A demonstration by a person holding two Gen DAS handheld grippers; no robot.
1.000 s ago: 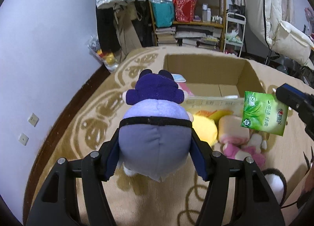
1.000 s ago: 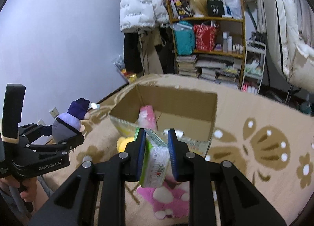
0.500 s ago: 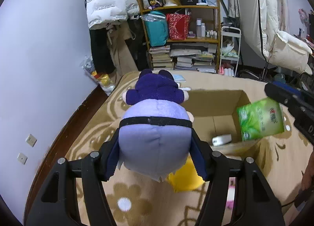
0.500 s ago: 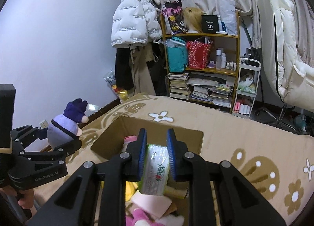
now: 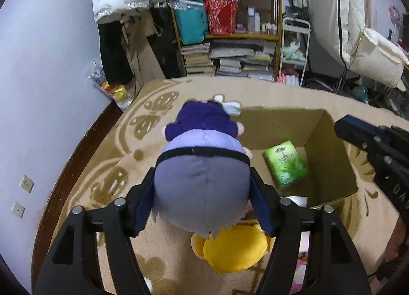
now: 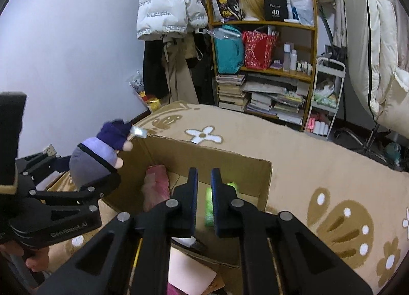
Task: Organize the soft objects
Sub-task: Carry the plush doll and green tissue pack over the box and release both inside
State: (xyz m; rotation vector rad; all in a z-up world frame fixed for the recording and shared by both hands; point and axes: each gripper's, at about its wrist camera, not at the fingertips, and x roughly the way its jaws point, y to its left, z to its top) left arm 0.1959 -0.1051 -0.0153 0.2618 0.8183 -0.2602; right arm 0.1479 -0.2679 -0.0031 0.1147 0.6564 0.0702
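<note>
A purple and grey plush doll [image 5: 202,185] sits between the pads of my left gripper [image 5: 203,194], held over the near left corner of an open cardboard box [image 5: 329,156]. The left jaws are opening, though the pads still touch the doll's sides. In the right wrist view the doll [image 6: 94,156] hangs at the box's left edge [image 6: 209,151]. A green tissue pack [image 5: 286,164] lies loose on the box floor. My right gripper [image 6: 204,177] hovers above it, shut and empty. The pack [image 6: 231,187] shows just behind the right finger.
A yellow plush [image 5: 235,251] and something pink [image 5: 301,269] lie on the beige patterned carpet in front of the box. A pink soft item [image 6: 156,187] leans inside the box. Beyond stand a crowded bookshelf [image 5: 230,39], hanging coats and a white padded chair [image 5: 378,64].
The green pack left my right gripper and dropped into the box, and the right jaws closed. Both grippers moved forward over the box, the left one carrying the doll.
</note>
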